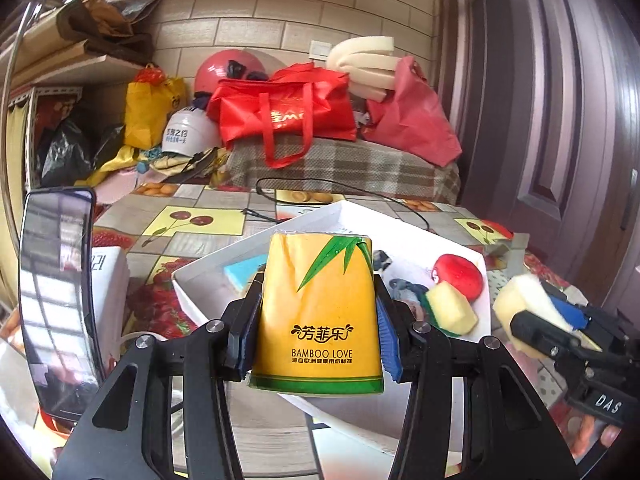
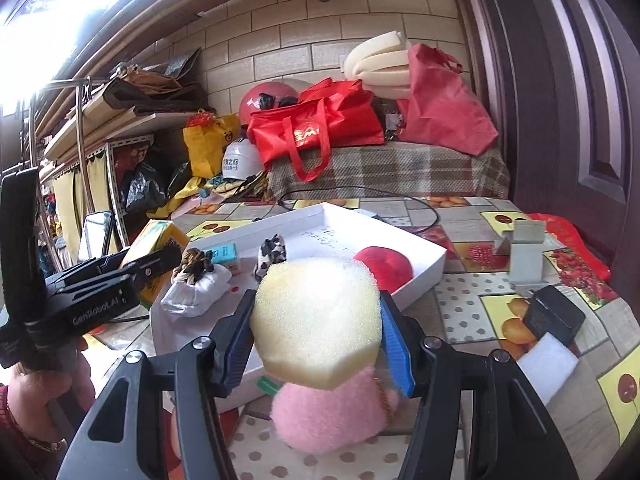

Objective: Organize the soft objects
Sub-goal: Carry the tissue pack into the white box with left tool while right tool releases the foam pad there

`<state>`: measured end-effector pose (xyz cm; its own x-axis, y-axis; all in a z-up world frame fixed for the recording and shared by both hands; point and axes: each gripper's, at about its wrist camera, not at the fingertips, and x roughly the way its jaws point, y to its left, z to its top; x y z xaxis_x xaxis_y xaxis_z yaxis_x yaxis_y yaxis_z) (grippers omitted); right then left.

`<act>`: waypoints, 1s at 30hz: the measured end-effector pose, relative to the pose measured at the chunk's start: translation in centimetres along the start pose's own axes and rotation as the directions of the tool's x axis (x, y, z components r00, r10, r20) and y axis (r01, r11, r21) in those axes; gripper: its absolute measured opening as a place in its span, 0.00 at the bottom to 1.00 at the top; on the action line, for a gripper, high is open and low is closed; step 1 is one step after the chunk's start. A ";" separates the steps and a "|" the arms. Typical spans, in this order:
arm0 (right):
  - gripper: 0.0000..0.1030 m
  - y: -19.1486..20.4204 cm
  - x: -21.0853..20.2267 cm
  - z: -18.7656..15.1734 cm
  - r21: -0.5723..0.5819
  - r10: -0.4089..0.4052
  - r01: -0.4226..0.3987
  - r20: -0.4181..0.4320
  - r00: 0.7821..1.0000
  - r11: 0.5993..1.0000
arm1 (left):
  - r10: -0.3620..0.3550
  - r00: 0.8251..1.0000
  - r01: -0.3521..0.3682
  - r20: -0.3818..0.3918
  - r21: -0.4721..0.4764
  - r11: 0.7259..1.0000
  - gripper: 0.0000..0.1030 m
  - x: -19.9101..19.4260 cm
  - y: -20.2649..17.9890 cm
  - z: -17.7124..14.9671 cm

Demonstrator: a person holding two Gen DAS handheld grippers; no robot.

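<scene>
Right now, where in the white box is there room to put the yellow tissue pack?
The far end of the white box, behind the red apple toy, looks bare. The near left end is crowded: a blue block, a white bundle and a spotted toy sit together.

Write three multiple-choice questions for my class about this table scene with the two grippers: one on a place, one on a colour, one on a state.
1. Where does the red ball lie?
A. In the white tray
B. On the plaid blanket
C. Inside the red bag

2. What colour is the tissue pack in the left gripper?
A. Blue
B. Yellow
C. Pink

3. What is the right gripper doing?
A. Hanging open and empty
B. Clamping a yellow sponge
C. Holding a phone

Answers: 1 A, the ball sits inside the tray walls. 2 B, the wrapper is yellow with green leaves. 3 B, both pads press the sponge's sides.
</scene>
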<state>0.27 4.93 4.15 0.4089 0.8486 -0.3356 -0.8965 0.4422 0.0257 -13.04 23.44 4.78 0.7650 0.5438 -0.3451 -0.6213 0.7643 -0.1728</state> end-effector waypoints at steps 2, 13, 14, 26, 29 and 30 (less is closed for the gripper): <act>0.56 1.1 1.4 0.2 -0.021 0.031 -0.032 -0.041 0.999 0.999 | 0.001 1.000 -0.001 -0.013 -0.047 0.999 0.47 0.3 1.0 0.1; 0.56 5.3 9.6 0.5 -0.103 0.071 -0.107 -0.304 0.950 0.989 | -0.005 1.000 0.004 -0.026 -0.042 0.999 0.47 0.4 1.0 0.2; 0.56 4.8 10.1 0.7 -0.093 0.038 -0.070 -0.310 0.950 0.993 | -0.004 0.999 0.003 -0.035 -0.039 0.999 0.47 0.6 0.9 0.2; 0.56 0.5 10.1 2.2 0.058 -0.095 0.109 -0.202 0.975 0.992 | 0.020 0.993 -0.015 -0.114 0.048 0.999 0.47 5.5 -2.4 1.2; 0.56 0.2 10.4 2.4 0.073 -0.087 0.104 -0.206 0.975 0.992 | 0.029 0.993 -0.022 -0.118 0.061 0.998 0.47 5.7 -2.7 1.2; 0.56 0.2 10.4 2.4 0.075 -0.084 0.101 -0.205 0.975 0.992 | 0.027 0.993 -0.019 -0.119 0.066 0.998 0.47 5.7 -2.7 1.2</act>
<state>4.78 14.56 2.95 0.4393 0.7307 -0.5226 -0.8353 0.5464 0.0619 -6.77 24.86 4.36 0.7222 0.5195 -0.4567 -0.6235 0.7747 -0.1049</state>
